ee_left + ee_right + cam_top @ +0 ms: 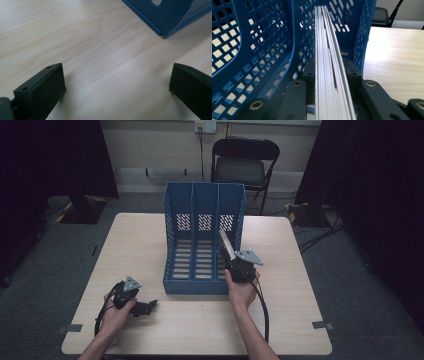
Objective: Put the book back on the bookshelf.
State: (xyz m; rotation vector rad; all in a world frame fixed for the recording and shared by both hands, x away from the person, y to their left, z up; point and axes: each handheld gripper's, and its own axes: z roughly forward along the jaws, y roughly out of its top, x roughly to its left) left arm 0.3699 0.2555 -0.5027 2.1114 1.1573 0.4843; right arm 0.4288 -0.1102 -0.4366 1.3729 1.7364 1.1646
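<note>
A blue three-slot file rack point(170, 240) stands upright at the table's middle. My right gripper point(234, 262) is at the rack's front right, shut on a thin stack of white sheets point(226, 244) held on edge. In the right gripper view the stack point(328, 50) runs forward between the jaws of the right gripper point(329, 68) into the rack's right slot, beside the perforated divider point(262, 50). My left gripper point(146, 307) lies low on the table at the front left, apart from the rack. In its own view the left gripper point(117, 75) is open over bare wood, with the rack's corner point(172, 17) ahead.
The light wooden table point(280, 320) has free room on both sides of the rack and along the front. A black folding chair point(242, 165) stands behind the table's far edge. Cables trail from both grippers toward the person.
</note>
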